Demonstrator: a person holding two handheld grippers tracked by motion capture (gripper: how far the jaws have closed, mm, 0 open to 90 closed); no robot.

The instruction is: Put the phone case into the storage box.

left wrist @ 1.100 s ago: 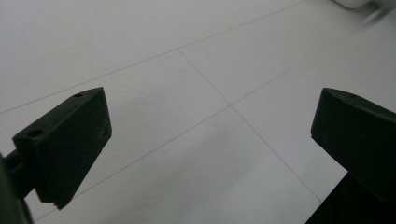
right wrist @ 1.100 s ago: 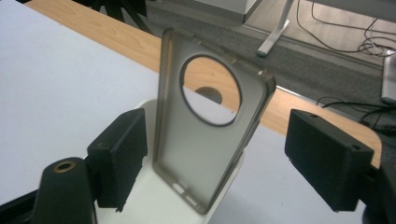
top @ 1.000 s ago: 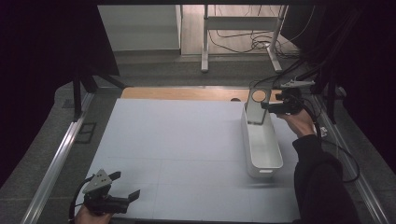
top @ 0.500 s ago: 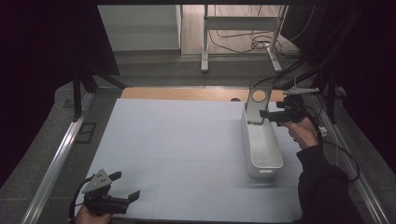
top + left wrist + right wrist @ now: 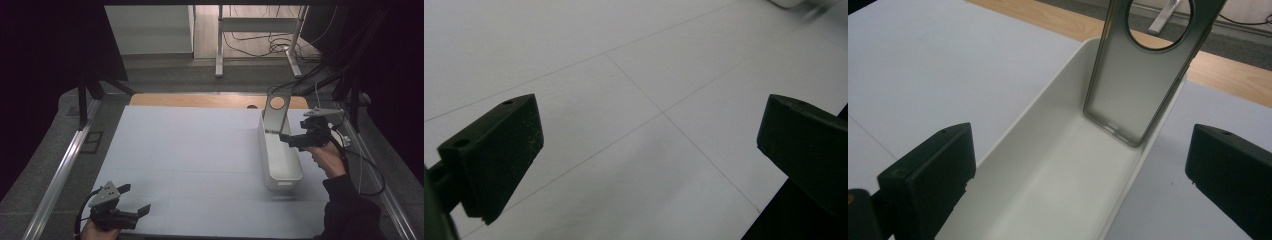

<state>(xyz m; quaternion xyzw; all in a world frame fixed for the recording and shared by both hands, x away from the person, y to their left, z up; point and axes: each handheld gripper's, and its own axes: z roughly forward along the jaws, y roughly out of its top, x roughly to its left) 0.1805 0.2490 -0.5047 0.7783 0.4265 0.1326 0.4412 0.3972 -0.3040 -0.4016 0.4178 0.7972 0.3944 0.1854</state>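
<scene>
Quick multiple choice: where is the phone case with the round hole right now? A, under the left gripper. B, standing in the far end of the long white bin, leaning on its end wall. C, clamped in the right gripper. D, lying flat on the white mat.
B: the phone case stands tilted in the white bin, clear of the right gripper, whose jaws are open and have just been opening.

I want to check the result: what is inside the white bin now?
Inside the white bin a clear phone case with a round hole stands at the far end, leaning on the end wall. The rest of the floor is bare. The near end is cut off in the right gripper view.
</scene>
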